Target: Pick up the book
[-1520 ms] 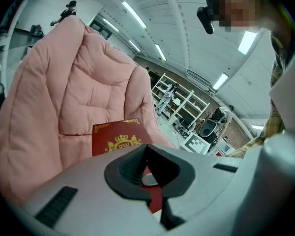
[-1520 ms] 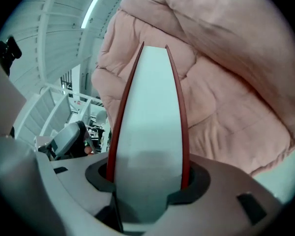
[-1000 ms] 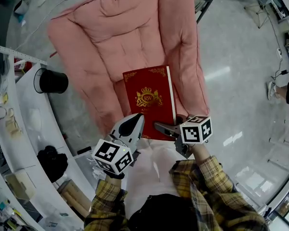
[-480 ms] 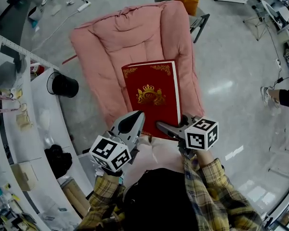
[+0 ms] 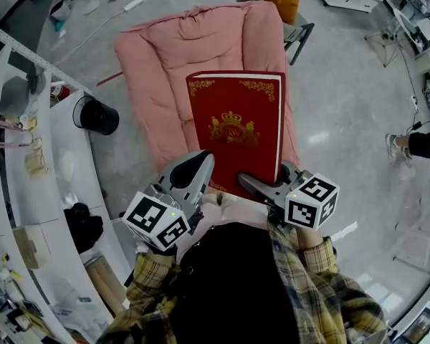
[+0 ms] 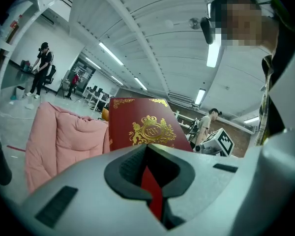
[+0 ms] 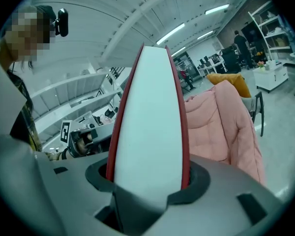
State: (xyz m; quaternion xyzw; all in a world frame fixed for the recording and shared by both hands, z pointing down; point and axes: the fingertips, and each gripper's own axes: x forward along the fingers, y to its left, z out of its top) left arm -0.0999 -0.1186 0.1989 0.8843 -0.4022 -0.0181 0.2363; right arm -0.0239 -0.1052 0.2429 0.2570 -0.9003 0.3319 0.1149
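Holding up red book (image 5: 236,120), left tongs (image 5: 203,160) and right tongs (image 5: 249,182) each clamped on its near edge

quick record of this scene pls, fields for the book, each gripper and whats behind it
book: red hardcover, gold crest on the front cover, cover facing the head camera
left gripper: at the book's near left corner, jaws closed on a thin red edge
right gripper: at the near right corner, jaws closed across the full thickness, white page block between them
behind the book: pink cushion on a grey floor
task state: book held by both grippers
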